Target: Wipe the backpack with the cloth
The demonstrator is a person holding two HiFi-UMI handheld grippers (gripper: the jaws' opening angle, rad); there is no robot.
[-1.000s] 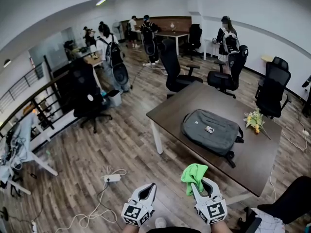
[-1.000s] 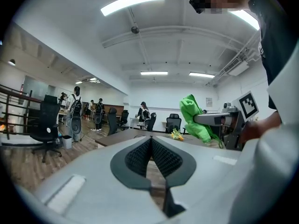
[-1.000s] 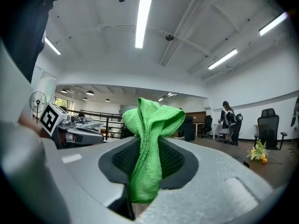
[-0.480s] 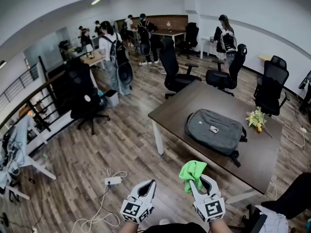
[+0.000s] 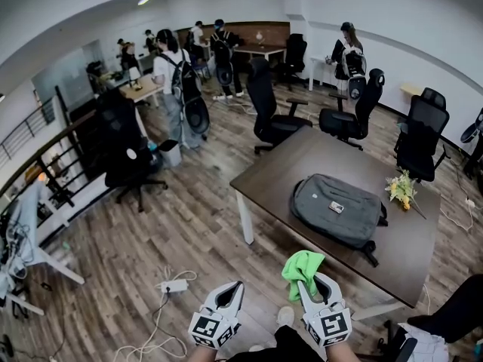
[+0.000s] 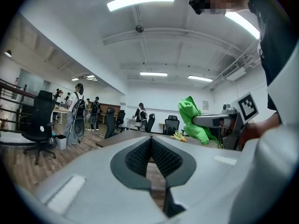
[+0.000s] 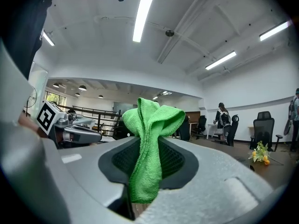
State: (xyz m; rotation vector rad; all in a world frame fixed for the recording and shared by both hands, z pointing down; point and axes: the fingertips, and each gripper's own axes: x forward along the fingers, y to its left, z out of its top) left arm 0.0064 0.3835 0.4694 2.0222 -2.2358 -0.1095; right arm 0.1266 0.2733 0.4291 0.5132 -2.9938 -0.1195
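Note:
A grey backpack (image 5: 336, 210) lies flat on the dark brown table (image 5: 279, 173) ahead and to the right. My right gripper (image 5: 307, 279) is shut on a green cloth (image 5: 301, 265), short of the table's near edge and well away from the backpack. The cloth (image 7: 150, 148) bunches up between the right jaws and hangs below them. My left gripper (image 5: 231, 293) is beside it over the wood floor, jaws closed together with nothing held (image 6: 150, 154). The cloth (image 6: 193, 119) also shows at the right of the left gripper view.
A small bunch of yellow flowers (image 5: 399, 189) lies on the table right of the backpack. Black office chairs (image 5: 270, 108) stand around the table. A power strip and cable (image 5: 172, 284) lie on the floor at left. Several people (image 5: 181, 89) stand further back.
The view has shifted slightly nearer the table; backpack and table sit a little lower and to the right. Both grippers keep their pose, the right one holding the cloth. People behind have walked closer.

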